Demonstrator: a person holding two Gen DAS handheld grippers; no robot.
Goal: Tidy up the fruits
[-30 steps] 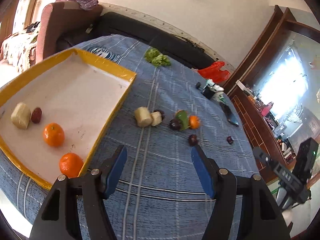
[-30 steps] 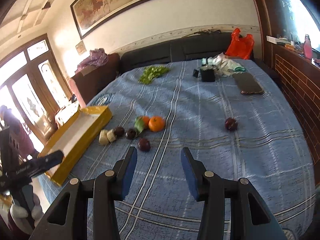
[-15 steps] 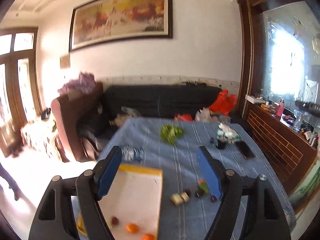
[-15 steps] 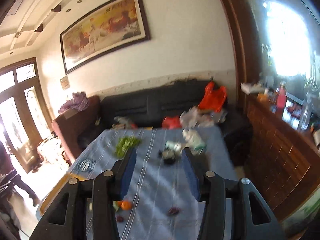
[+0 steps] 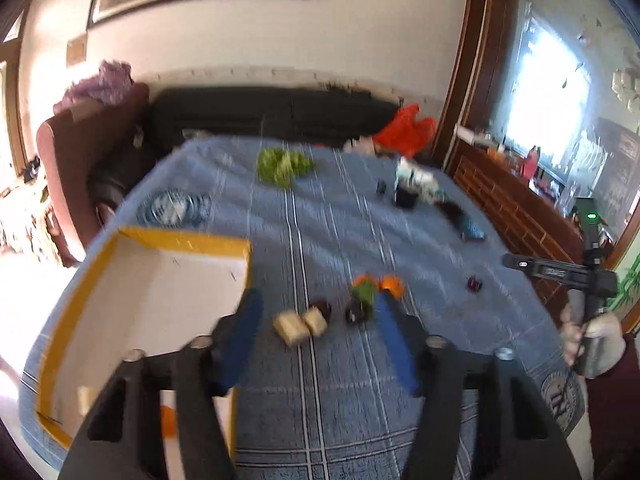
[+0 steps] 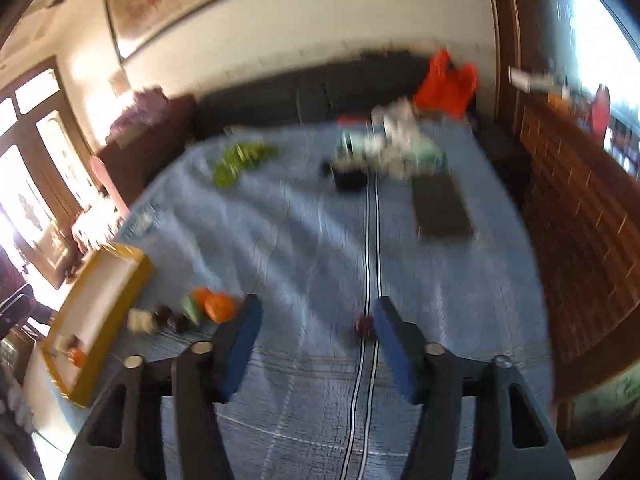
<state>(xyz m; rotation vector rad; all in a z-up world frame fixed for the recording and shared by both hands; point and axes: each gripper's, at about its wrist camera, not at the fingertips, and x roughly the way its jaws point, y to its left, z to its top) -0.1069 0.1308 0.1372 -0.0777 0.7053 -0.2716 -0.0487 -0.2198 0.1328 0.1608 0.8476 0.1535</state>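
Your left gripper (image 5: 316,316), lower centre of its frame: jaws apart, just been closing, gripping nothing; two pale fruit chunks (image 5: 300,323) lie on the cloth in the gap between the blue pads. Your right gripper (image 6: 314,316), lower centre: released, empty, a dark plum (image 6: 363,326) just inside its right pad.

Yellow-rimmed tray (image 5: 180,238), left of frame: an orange (image 5: 168,420) and a pale piece at its near end. Right of the chunks: dark fruits, green fruit (image 5: 365,291), orange (image 5: 392,285), clustered. Lone plum (image 5: 475,283), well apart, right.

Blue plaid bench (image 5: 320,216). Far end: leafy greens (image 5: 283,165), black cup, dark flat case (image 6: 440,208), red bag (image 5: 406,130). Both frames motion-blurred.
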